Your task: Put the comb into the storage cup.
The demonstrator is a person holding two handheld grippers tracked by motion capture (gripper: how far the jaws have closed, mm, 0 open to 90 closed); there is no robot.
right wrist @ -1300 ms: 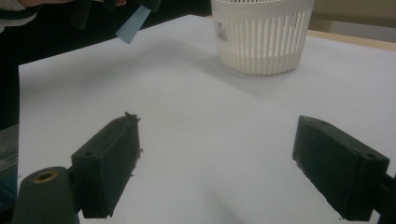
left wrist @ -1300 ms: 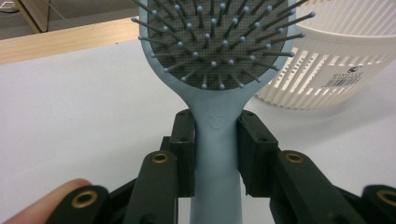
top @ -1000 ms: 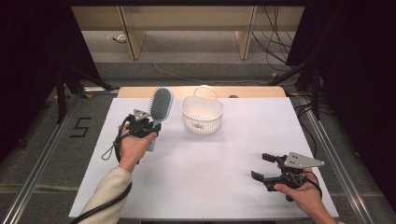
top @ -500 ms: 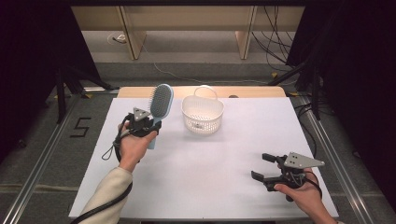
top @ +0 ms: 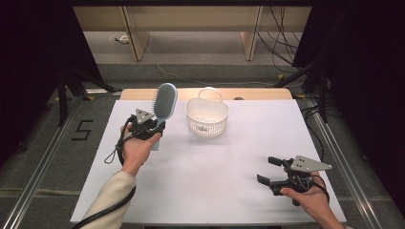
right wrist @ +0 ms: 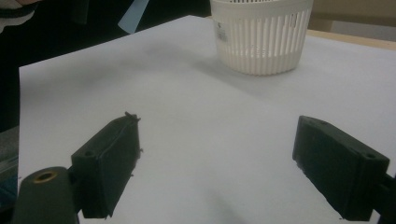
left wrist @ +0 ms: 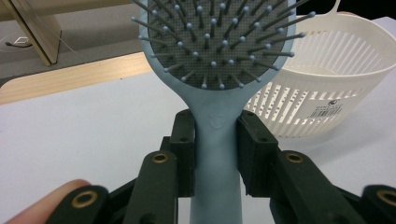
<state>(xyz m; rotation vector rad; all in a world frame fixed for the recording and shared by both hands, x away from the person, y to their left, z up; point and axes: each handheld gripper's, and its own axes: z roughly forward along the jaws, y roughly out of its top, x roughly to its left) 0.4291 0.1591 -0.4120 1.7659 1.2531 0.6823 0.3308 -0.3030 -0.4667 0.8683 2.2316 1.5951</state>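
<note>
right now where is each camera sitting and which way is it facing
High view: fixed above the person's side, looking forward and down on the table; shows both forearms, left tool and right tool.
Left gripper view: rides the left tool, looking along its jaws clamped on the blue hairbrush; a fingertip shows.
Right gripper view: rides the right tool, looking across the table between open jaws.
Shared: all three show the white basket.
</note>
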